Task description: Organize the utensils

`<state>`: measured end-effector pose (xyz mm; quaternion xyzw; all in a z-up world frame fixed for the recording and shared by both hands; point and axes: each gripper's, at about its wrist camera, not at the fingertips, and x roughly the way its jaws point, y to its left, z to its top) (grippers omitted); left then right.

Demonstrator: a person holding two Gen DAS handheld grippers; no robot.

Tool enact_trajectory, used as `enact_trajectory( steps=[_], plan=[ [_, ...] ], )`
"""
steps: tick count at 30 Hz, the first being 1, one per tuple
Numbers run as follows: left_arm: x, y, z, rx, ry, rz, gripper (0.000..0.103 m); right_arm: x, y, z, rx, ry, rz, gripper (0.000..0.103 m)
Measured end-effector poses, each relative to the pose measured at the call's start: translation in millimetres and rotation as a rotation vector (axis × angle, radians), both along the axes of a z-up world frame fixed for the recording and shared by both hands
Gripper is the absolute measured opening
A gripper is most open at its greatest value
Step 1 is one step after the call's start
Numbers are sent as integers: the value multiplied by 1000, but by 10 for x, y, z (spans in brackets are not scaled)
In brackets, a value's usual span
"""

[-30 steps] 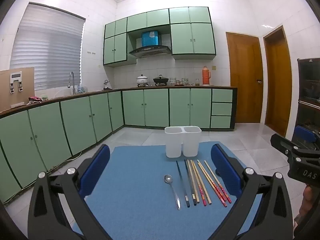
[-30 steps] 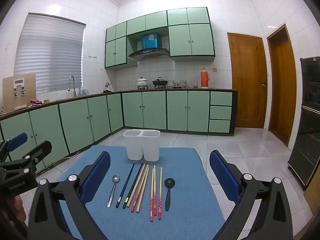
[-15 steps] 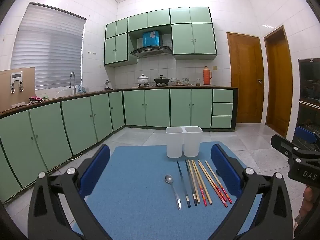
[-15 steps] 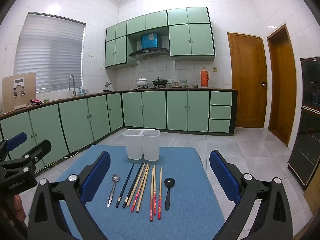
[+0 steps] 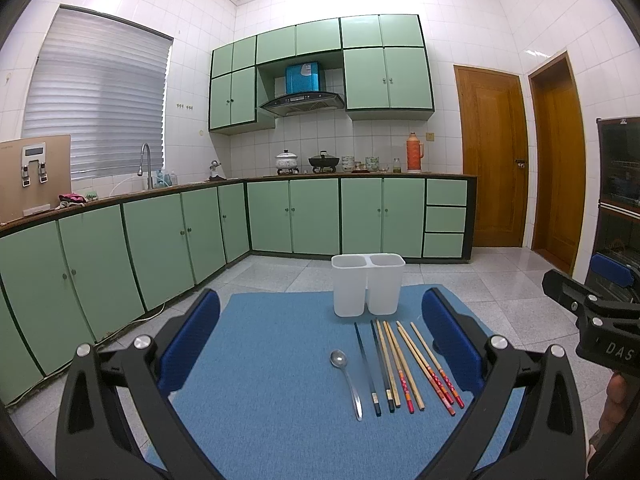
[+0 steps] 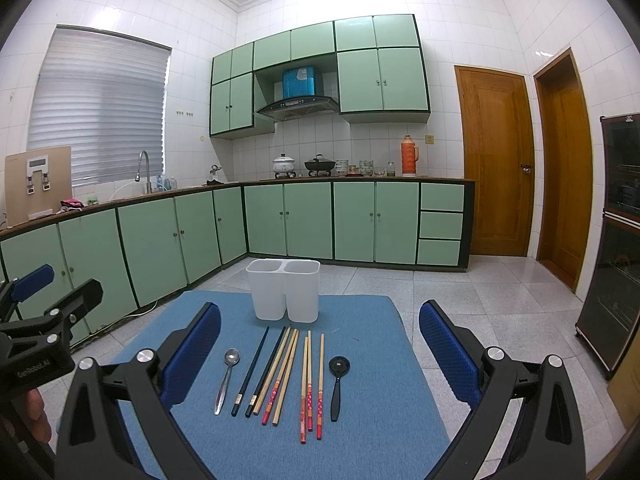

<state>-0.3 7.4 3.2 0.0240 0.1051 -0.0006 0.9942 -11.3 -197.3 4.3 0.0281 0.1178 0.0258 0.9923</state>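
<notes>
Utensils lie in a row on the blue mat [image 6: 360, 420], just in front of the white two-compartment holder [image 6: 284, 290], which stands upright at 12 o'clock on the mat's far edge. Row in right wrist view, 9 to 3 o'clock: metal spoon [image 6: 227, 378], two dark chopsticks [image 6: 260, 368], several wooden chopsticks [image 6: 294, 376] w/ red ends, black spoon [image 6: 337, 384]. All apart from the holder; both compartments look empty.

Left gripper [image 5: 320, 340]: blue pads spread wide, nothing between, hovering above mat w/ utensils at approx 1 o'clock. Right gripper [image 6: 320, 352]: fingers also spread wide, holding nothing, row centred between them.
</notes>
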Motion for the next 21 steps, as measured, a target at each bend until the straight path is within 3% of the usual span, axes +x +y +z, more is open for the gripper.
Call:
enact_trajectory(
  steps=[21],
  plan=[
    [-3,-8,2,1,-1,1,98,-3,-6,-3,0,-1,-1,97]
  ],
)
